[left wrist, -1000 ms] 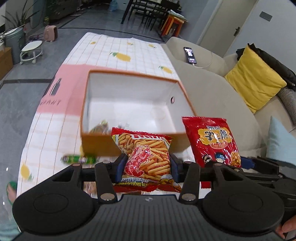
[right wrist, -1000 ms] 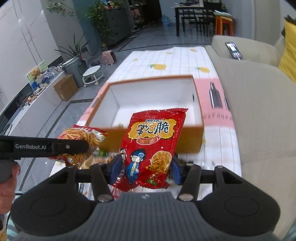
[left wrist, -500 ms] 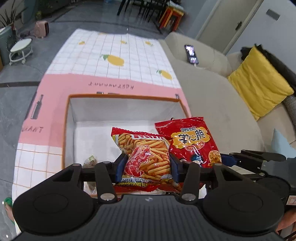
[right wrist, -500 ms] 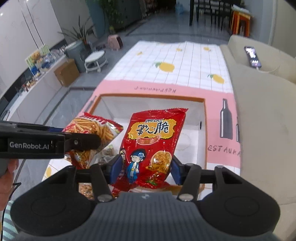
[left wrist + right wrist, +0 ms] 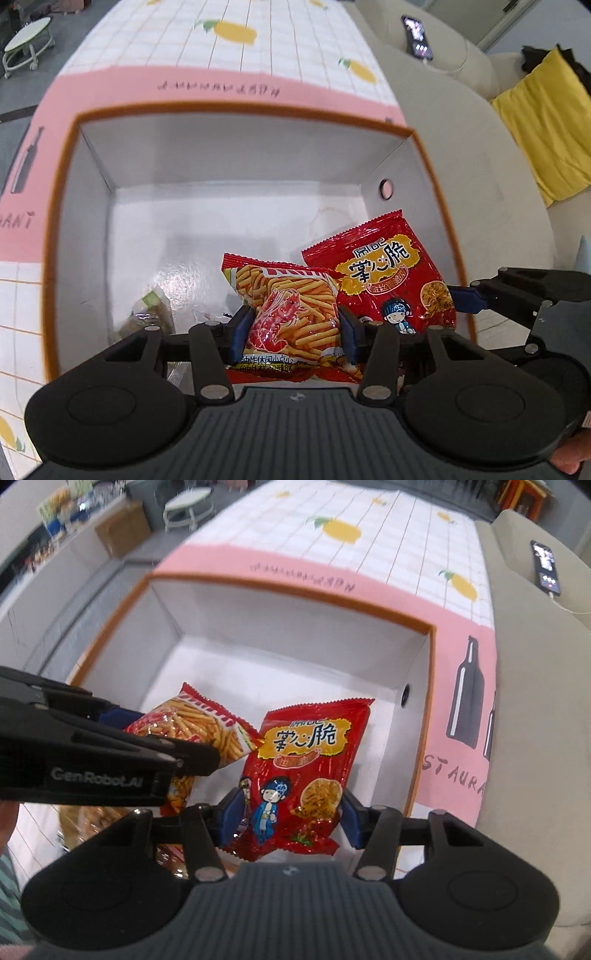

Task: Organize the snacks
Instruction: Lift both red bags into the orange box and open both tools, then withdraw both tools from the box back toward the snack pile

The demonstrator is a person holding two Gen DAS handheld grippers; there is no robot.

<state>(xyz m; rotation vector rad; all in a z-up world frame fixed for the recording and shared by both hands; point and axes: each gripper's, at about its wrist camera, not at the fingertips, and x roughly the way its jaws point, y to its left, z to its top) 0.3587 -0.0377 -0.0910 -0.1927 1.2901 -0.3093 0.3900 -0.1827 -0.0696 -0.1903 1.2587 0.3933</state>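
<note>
Both grippers have carried their packets from short of the box's near wall to a place over its open inside, and both now tilt more steeply down. The left gripper [image 5: 291,328] is clamped by its blue pads on the lower part of a glossy foil packet printed with orange shrimp sticks and a red prawn [image 5: 291,306]. The right gripper [image 5: 288,814] is likewise clamped on a shiny red foil packet with yellow lettering and a cartoon figure [image 5: 303,768]. The two packets hang side by side, near each other, above the white floor of the open cardboard box with an orange rim [image 5: 236,122].

As to progress: a clear-wrapped brownish snack [image 5: 147,314] already lies in the near left corner of the box floor, and other wrappers seem to lie by the near wall under the left gripper, though they are too hidden to name. Most of the floor is bare. The box stands on a pink and white checked tablecloth with yellow fruit prints [image 5: 332,528], beside a beige sofa [image 5: 461,96] on which lies a phone [image 5: 417,37].

Judged from this, the two packets are in transit and not yet stowed; each needs lowering and release. Whether more snacks wait outside the box cannot be told from these views.
</note>
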